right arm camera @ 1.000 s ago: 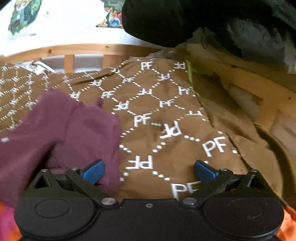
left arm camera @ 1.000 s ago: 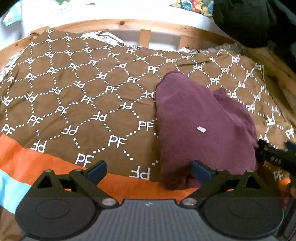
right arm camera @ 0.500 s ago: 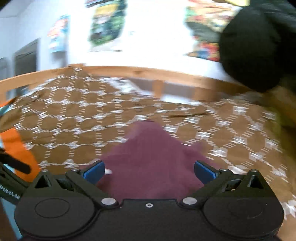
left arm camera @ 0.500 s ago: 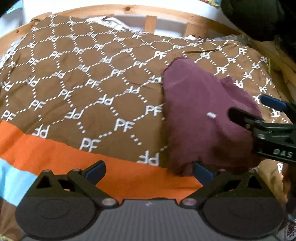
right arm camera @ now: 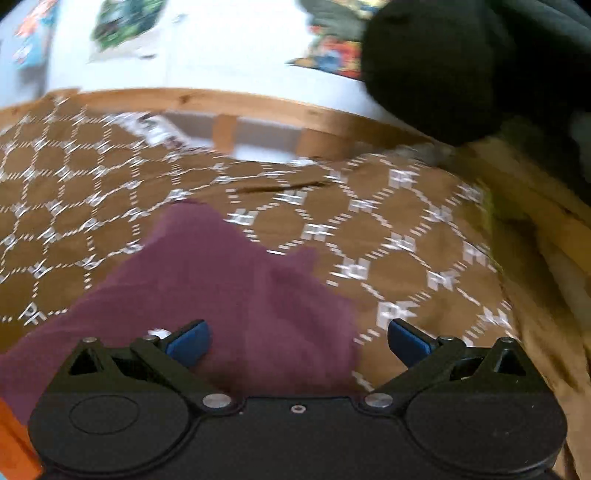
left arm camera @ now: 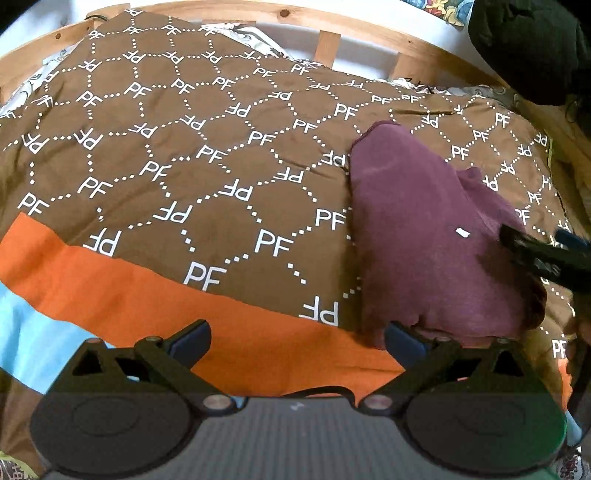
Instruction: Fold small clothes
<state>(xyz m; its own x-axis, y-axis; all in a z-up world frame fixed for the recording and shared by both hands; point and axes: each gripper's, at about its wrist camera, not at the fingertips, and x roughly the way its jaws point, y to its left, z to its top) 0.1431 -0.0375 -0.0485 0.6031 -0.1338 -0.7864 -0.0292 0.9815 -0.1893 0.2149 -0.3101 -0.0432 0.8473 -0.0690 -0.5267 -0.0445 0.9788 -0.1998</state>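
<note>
Left gripper: jaws spread wide, nothing between them; right blue pad just at the near edge of the garment, contact not certain; left pad over the orange band, clear of the cloth.
Right gripper: jaws equally wide apart, holding nothing; left blue pad over the purple fabric, right pad over the brown cover just past the garment's edge. Also seen in the left wrist view, entering from the right edge, its black finger over the garment's right side.
Pose of the grippers: both pointing forward across the bed toward the headboard, left one low at the near edge, right one above the garment; right wrist view blurred.
Purple garment: small, roughly folded into a lumpy shape, lying on the right half of the bedcover, narrower at the far end; small white tag on top; a loose flap sticking out on the right side.
Bedcover: brown with white dotted hexagons and "PF" letters, orange band along the near edge, light blue strip beside it.
Wooden bed frame: curved rail with slats, beyond the cover.
Dark clothing: heaped at the far right corner, details unclear.
Wall posters: colourful, blurred, behind the frame.
</note>
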